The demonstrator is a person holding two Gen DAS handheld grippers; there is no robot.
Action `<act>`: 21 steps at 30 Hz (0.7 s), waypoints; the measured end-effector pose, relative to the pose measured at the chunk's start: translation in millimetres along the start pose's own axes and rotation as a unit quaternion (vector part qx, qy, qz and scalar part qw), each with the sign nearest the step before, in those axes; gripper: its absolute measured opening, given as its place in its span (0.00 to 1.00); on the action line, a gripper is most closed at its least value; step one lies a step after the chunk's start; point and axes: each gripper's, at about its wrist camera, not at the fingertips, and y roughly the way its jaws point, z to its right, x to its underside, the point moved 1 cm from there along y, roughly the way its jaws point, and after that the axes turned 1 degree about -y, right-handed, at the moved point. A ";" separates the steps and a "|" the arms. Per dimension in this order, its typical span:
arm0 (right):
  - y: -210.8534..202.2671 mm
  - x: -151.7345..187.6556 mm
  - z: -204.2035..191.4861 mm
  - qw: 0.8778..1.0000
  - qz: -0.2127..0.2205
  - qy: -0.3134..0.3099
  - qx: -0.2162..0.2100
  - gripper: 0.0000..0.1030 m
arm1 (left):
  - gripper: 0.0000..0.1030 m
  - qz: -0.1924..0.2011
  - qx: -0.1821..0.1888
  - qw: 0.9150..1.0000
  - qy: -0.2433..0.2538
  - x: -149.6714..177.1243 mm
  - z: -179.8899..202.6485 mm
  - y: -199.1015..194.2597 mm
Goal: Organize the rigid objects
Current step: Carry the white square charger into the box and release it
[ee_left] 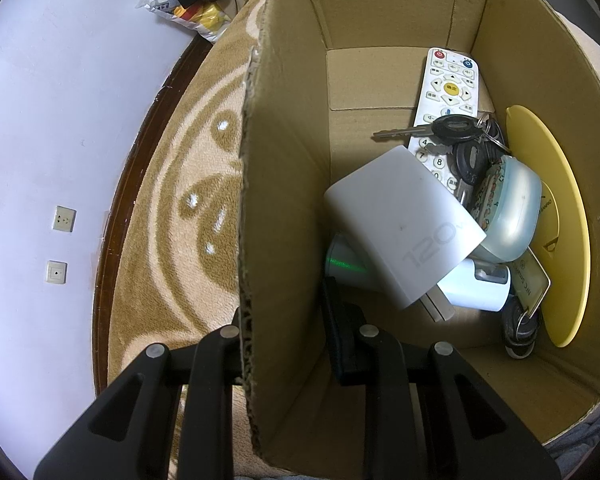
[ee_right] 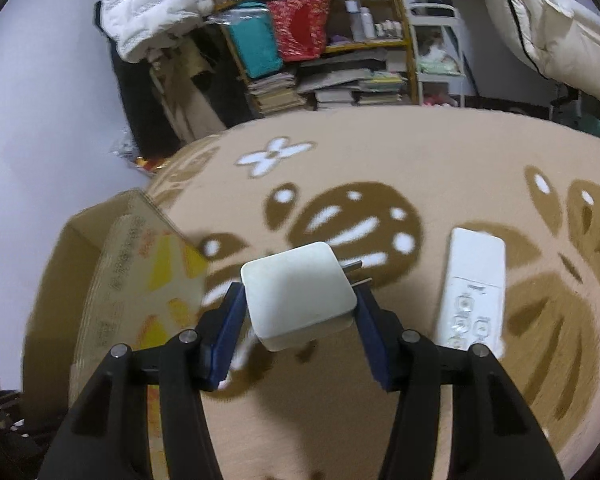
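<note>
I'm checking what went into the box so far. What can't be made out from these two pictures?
- Left wrist view: the pale cylinder is mostly covered by the white charger.
- Left wrist view: the card print is too small to read.
- Right wrist view: the cardboard box interior is hidden by its flap.
- Right wrist view: the white remote is blurred and its near end is covered by the right claw.
</note>
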 end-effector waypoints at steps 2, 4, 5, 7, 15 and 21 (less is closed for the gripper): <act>-8.7 -0.3 -13.6 1.000 0.009 -0.013 -0.011 0.56 | 0.23 0.000 0.000 1.000 0.000 -0.4 -0.2 -0.8; -16.2 -1.3 -25.3 0.999 0.017 -0.024 -0.021 0.56 | 0.23 0.000 0.000 1.000 0.000 -0.6 -0.5 -0.9; -19.8 -1.1 -30.3 0.999 0.021 -0.030 -0.024 0.56 | 0.23 0.000 0.000 1.000 0.000 -0.3 -0.3 -0.7; -27.0 -1.2 -41.6 0.998 0.028 -0.043 -0.031 0.56 | 0.23 0.000 0.001 1.000 -0.001 -0.4 -0.6 -1.0; -50.9 1.9 -71.5 0.994 0.048 -0.071 -0.072 0.56 | 0.23 0.000 0.001 1.000 -0.001 -0.5 -0.8 -1.2; -57.3 5.6 -93.9 0.988 0.059 -0.102 -0.100 0.56 | 0.23 0.000 0.001 1.000 -0.001 -0.5 -0.7 -1.2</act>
